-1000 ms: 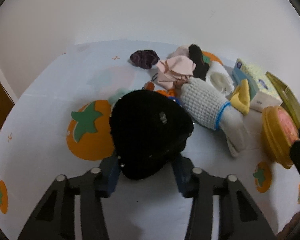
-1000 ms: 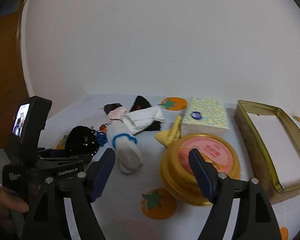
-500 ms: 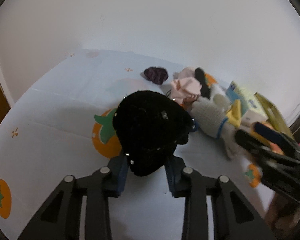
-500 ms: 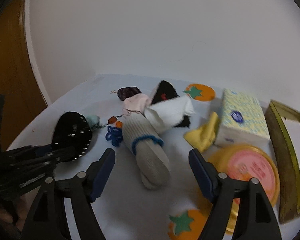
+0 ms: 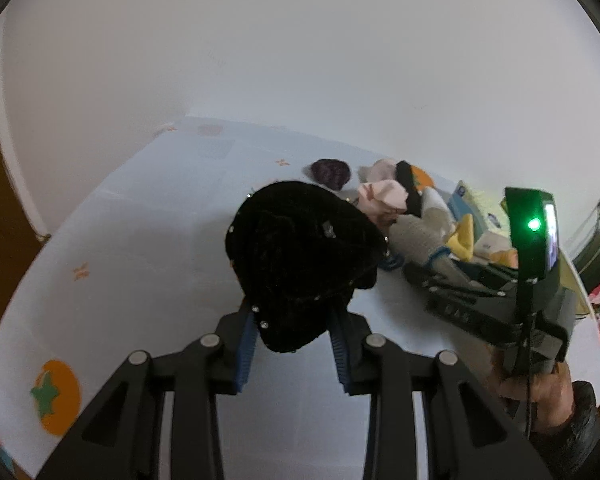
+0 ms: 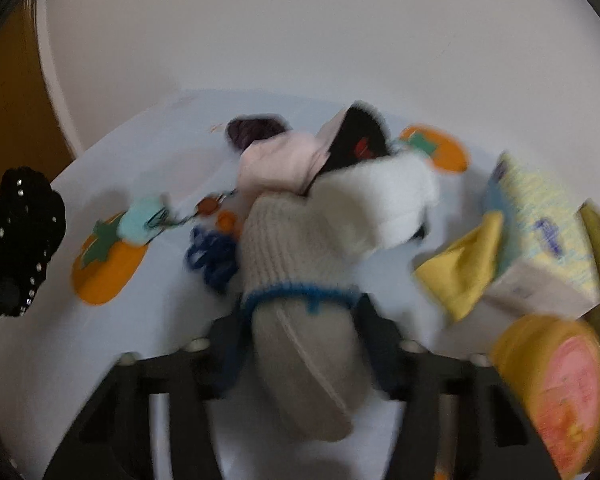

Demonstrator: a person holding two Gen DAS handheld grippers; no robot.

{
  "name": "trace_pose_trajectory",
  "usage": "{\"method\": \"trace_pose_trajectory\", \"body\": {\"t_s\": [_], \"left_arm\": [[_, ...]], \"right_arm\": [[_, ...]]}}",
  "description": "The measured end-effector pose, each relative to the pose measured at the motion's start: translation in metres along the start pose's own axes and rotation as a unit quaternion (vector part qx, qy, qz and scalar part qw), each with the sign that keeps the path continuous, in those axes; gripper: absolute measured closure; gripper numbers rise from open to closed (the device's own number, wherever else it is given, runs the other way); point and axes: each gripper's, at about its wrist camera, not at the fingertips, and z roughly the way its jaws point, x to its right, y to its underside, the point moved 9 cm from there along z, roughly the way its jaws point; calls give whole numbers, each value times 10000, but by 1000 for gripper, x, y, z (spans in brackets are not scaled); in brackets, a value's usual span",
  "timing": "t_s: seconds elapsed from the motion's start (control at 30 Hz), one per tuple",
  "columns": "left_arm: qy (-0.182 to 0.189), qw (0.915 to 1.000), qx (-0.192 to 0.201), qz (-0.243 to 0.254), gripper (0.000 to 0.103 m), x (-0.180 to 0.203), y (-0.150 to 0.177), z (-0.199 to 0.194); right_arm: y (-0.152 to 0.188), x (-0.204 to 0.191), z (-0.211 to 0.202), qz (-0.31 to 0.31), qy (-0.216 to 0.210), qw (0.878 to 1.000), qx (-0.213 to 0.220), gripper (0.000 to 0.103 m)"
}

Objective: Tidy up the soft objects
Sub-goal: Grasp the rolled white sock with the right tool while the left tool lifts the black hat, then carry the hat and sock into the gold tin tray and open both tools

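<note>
**Two grips, one loose pile**

While the right tongs have just been closing around the cuff of the grey glove, its far end lies under the white cloth and pink cloth just beyond; lifting now could drag those along or nudge the yellow tub to the right. Blur hides whether the pads press the glove yet. The left tongs stand narrowly apart, clamped on the black hat, held above the worktop; its bulk overhangs the tips and could slip.
</note>
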Motion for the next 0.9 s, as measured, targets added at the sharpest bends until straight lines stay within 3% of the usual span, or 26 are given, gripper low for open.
{"method": "trace_pose_trajectory", "body": {"t_s": [0.13, 0.37, 0.5, 0.63, 0.9], "left_arm": [[-87, 9998, 132, -121, 71, 2, 10, -14], [-84, 9996, 263, 37, 71, 49, 18, -23], [64, 9984, 367, 418, 71, 101, 17, -28], [281, 9967, 389, 661, 71, 148, 16, -25], [694, 9920, 327, 1006, 71, 236, 10, -2]], "right_arm": [[6, 3, -19, 324, -484, 9982, 128, 67], [32, 34, -117, 711, -1119, 9837, 1211, 67], [41, 69, -162, 912, -865, 9756, 1799, 67], [59, 123, -203, 1101, -193, 9676, 2266, 67], [93, 214, -247, 1600, 544, 9536, 2491, 67]]}}
